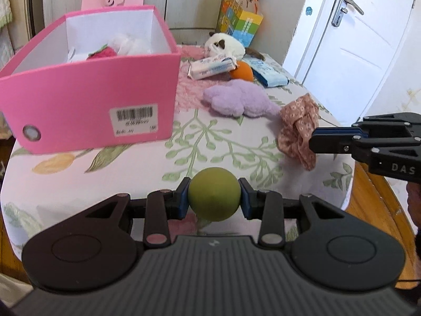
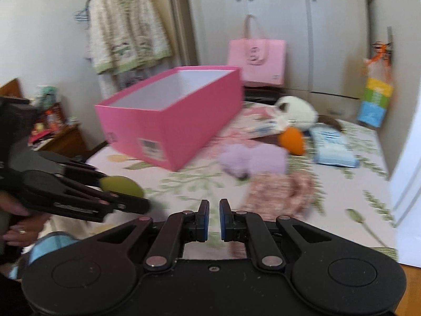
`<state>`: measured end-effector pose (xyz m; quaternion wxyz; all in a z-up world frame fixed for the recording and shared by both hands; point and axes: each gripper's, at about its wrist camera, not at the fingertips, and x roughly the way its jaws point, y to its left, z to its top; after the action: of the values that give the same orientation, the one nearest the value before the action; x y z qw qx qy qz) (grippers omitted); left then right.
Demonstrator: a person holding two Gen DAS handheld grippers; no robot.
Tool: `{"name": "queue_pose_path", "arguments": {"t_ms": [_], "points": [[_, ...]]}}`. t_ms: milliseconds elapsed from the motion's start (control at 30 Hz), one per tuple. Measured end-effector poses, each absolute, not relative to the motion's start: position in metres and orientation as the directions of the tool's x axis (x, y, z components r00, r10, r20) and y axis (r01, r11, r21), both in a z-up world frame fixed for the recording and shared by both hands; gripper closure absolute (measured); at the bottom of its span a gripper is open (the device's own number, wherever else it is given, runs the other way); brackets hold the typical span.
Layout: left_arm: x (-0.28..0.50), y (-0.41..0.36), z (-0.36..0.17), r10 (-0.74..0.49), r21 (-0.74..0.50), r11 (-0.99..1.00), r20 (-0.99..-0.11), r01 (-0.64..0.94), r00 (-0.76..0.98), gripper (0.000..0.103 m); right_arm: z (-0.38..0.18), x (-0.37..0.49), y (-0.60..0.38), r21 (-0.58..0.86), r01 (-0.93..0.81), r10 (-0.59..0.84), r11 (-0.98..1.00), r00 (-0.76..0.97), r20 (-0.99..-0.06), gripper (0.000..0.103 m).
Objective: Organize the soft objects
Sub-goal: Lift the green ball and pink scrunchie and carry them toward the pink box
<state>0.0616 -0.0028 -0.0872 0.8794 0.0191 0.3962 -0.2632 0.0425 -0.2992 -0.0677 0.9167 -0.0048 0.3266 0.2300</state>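
My left gripper (image 1: 214, 197) is shut on a green ball (image 1: 214, 193), held just above the floral bedspread (image 1: 147, 158) in front of the pink box (image 1: 92, 92). In the right wrist view the same ball (image 2: 123, 185) and left gripper (image 2: 131, 197) show at the left. My right gripper (image 2: 214, 218) is shut with nothing between its pads. In the left wrist view the right gripper (image 1: 314, 138) has its tips at a floral fabric scrunchie (image 1: 297, 129). A purple plush (image 1: 236, 98), an orange plush (image 1: 243, 71) and a white-brown plush (image 1: 226, 46) lie behind. A red strawberry plush (image 1: 104, 52) sits in the box.
Two tissue packs (image 1: 213, 65) (image 1: 268, 75) lie among the plush toys. A pink bag (image 2: 256, 60) stands behind the box and a colourful gift bag (image 1: 240, 21) leans on the wall. A white door (image 1: 355, 39) is at the right. A hand (image 2: 18, 226) holds the left gripper.
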Motion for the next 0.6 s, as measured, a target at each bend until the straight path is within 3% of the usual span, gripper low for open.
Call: {"name": "queue_pose_path", "arguments": {"t_ms": [233,467,567,600], "points": [[0.058,0.021,-0.074,-0.455,-0.189,0.853,-0.726,0.487,0.516,0.066,-0.058,0.048,-0.27,0.2,-0.523,0.522,0.828,0.592,-0.613,0.093],[0.06,0.037,-0.053,-0.449,-0.157,0.852,-0.71,0.5,0.542,0.066,-0.04,0.046,-0.252,0.123,-0.562,0.513,0.818,0.615,-0.598,0.093],[0.062,0.037,-0.053,-0.46,-0.153,0.841,-0.707,0.518,0.537,0.066,-0.042,0.044,-0.26,0.082,-0.502,0.447,0.861,0.67,-0.592,0.088],[0.063,0.035,-0.055,-0.464,-0.155,0.838,-0.708,0.523,0.533,0.066,-0.045,0.044,-0.264,0.084,-0.48,0.43,0.873,0.677,-0.598,0.081]]}}
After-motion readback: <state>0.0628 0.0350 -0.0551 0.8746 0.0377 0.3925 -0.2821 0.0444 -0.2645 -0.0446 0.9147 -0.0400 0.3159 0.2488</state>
